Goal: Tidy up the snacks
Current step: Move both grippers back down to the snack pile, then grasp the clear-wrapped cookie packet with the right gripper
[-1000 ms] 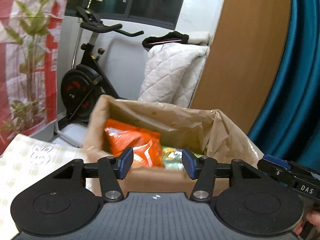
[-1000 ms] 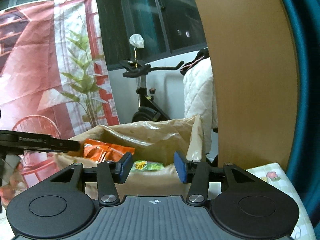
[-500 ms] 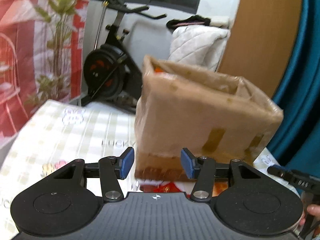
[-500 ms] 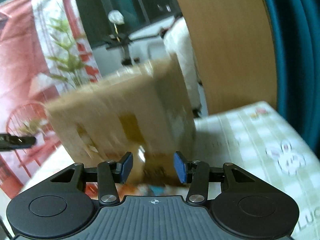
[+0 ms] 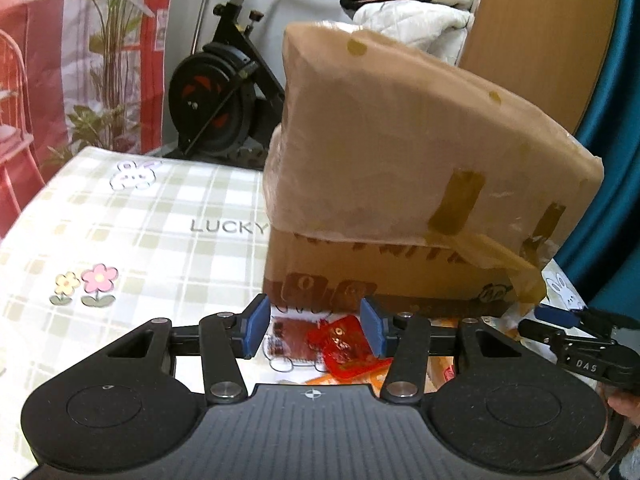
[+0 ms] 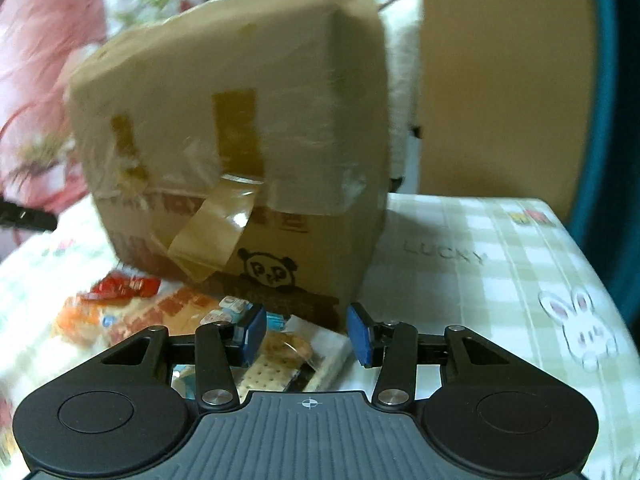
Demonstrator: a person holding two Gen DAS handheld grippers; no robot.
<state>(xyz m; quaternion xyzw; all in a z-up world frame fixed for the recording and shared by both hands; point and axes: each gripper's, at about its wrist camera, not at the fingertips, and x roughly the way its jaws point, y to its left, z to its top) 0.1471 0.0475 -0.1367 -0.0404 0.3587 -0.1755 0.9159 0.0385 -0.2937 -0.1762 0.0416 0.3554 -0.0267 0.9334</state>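
Note:
A tall cardboard box (image 5: 400,140), taped and with a panda print, stands on the checked tablecloth (image 5: 140,220). In front of it lie loose snack packets. My left gripper (image 5: 314,332) is open just above a small red packet (image 5: 340,340), its pads not touching it. In the right wrist view the box (image 6: 240,120) is blurred. My right gripper (image 6: 306,334) is open over a cracker packet (image 6: 288,352). An orange packet (image 6: 100,320) and the red packet (image 6: 120,286) lie to its left. One finger (image 5: 552,314) of the right gripper shows at the right of the left view.
Behind the table stand an exercise bike (image 5: 216,92), a white quilted cover (image 5: 408,16) and a wooden panel (image 5: 540,40). A teal curtain (image 5: 624,160) hangs on the right and a red plant banner (image 5: 80,40) on the left. Bare tablecloth (image 6: 500,280) lies right of the box.
Both grippers have come down from above the box's open top to table level in front of it. The snacks inside the box went out of sight and the loose packets came into view.

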